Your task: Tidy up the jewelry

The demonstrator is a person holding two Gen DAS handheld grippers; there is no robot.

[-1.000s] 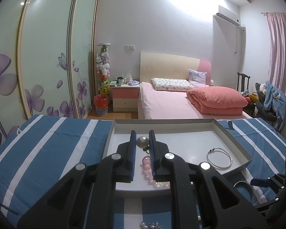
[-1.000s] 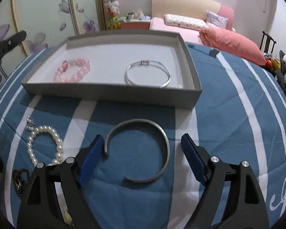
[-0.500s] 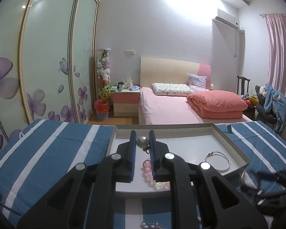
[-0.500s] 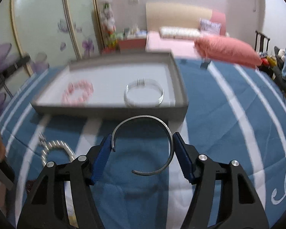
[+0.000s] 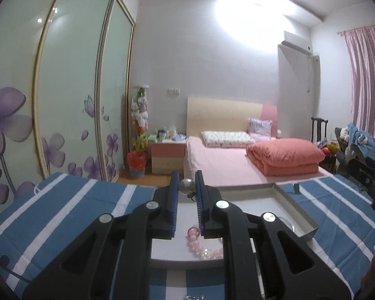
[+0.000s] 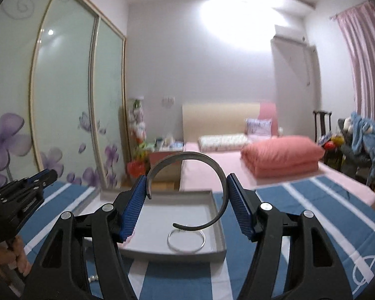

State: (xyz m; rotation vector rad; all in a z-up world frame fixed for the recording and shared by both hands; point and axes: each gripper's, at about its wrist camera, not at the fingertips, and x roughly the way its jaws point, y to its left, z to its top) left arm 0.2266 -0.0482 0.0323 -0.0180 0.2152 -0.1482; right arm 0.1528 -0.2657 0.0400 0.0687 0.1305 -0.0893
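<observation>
Right claw (image 6: 187,192) grips an open silver bangle (image 6: 187,192) by its sides, lifted above the grey tray (image 6: 220,251); a thin silver bracelet (image 6: 186,242) lies in the tray at 6 o'clock of it. Left claw (image 5: 187,187) is clenched on a grey pearl (image 5: 186,185), above pink beads (image 5: 200,245) in the tray on the blue-striped desk (image 5: 62,212).

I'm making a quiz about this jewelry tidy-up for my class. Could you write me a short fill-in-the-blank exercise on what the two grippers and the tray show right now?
1. The right gripper holds an open silver ____ between its blue pads.
2. The left gripper pinches a single grey ____ at its fingertips.
3. Inside the grey tray lies a thin silver bangle and a bracelet of ____ beads.
4. The tray rests on a cloth striped blue and ____.

Missing words: cuff; pearl; pink; white
</observation>
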